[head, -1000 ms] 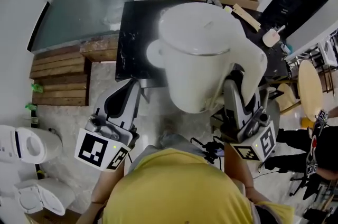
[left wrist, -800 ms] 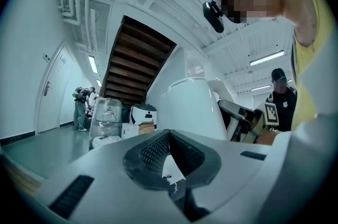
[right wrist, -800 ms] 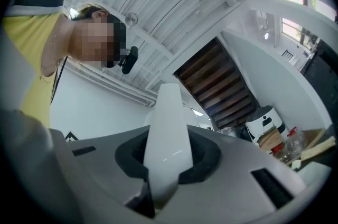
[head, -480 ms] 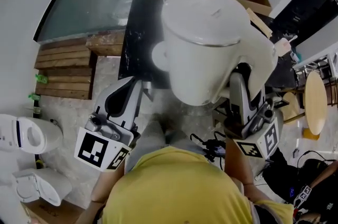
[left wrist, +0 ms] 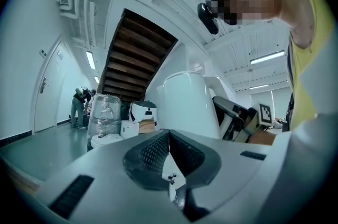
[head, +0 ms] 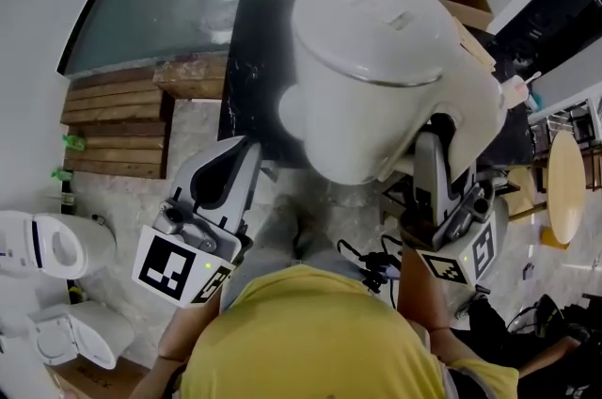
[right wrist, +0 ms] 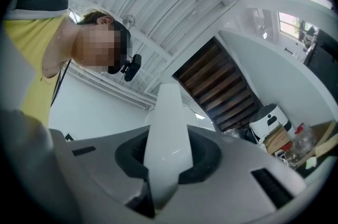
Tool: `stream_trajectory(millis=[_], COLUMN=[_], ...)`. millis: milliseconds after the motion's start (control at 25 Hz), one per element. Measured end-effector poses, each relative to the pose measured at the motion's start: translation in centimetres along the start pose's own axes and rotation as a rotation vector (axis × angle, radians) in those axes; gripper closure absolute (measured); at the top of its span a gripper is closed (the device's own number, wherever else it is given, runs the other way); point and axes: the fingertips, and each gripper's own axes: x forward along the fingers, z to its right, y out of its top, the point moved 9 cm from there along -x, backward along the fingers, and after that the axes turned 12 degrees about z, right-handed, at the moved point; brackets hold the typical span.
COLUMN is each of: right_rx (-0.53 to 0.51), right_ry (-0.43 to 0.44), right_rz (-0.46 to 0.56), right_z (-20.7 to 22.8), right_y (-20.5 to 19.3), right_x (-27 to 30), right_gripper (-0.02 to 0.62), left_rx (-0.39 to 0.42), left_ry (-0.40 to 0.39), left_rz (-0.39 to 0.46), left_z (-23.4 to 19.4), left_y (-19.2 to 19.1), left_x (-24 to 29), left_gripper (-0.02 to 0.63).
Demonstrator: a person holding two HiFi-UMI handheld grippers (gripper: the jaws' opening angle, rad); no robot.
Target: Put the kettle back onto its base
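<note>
Right claw [right wrist: 167, 160] is clamped on the kettle's handle [right wrist: 168, 112], a stiff, smooth white plastic strap. The kettle [head: 376, 72] hangs in the air at 11 o'clock from it, over the dark table [head: 246, 77]. It's rounded and glossy, so I'd guess slippery, and hefty if full; the handle's the spot to grab. Left claw [left wrist: 169, 150], at the kettle's 8 o'clock, is pinched closed on nothing. Can't spot the base.

The left tool [left wrist: 169, 138] fills the lower half of its own view, its two dark ribbed pads [left wrist: 153, 154] pressed together at 6 o'clock with nothing between them. Beyond their tips, near the centre, rises the white kettle [left wrist: 186, 104], with the right tool [left wrist: 235, 120] and its marker cube [left wrist: 265, 112] close against the kettle's side at 3 o'clock. A dark wooden staircase [left wrist: 134, 62] slants toward 11 o'clock, a plastic-wrapped bundle [left wrist: 105, 112] and a stooping person [left wrist: 81, 106] stand at 9 o'clock, and a person's yellow shirt [left wrist: 311, 33] shows at 2 o'clock.
</note>
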Motion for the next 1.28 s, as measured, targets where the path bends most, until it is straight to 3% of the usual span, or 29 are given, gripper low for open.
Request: stream_trajectory(millis=[320, 560, 680, 720, 880, 1040, 1280], right_rx=[0.008, 0.016, 0.019, 0.02, 0.028, 0.044, 0.048], right_ry=[0.009, 0.016, 0.023, 0.028, 0.048, 0.074, 0.115], right_rz=[0.029, 0.047, 0.049, 0.049, 0.055, 0.064, 0.062], right_z=[1.4, 2.0, 2.3, 2.4, 2.8, 3.1, 3.1], right_y=[-3.1, -4.0, -4.4, -4.6, -5.7, -7.0, -8.2], right_x=[1.1, 0.9, 0.8, 0.8, 1.3, 1.9, 2.1], right_gripper=[0.514, 0.514, 0.514, 0.514, 0.514, 0.514, 0.514], left_rx=[0.01, -0.019, -0.089, -0.102, -0.112, -0.093, -0.121], left_ry=[-0.065, -0.229, -0.306, -0.33, -0.383, -0.435, -0.473], left_rz=[-0.023, -0.066, -0.06, -0.053, -0.042, -0.113, -0.124], left_z=[-2.5, -2.8, -3.2, -3.4, -4.7, -5.5, -6.6], left_y=[-1.4, -2.5, -3.2, -3.4, -4.0, -5.1, -6.4], left_x=[2.0, 3.5, 4.6, 4.9, 6.8, 8.3, 9.5], left_gripper=[0.597, 0.59, 0.32, 0.284, 0.225, 0.149, 0.144])
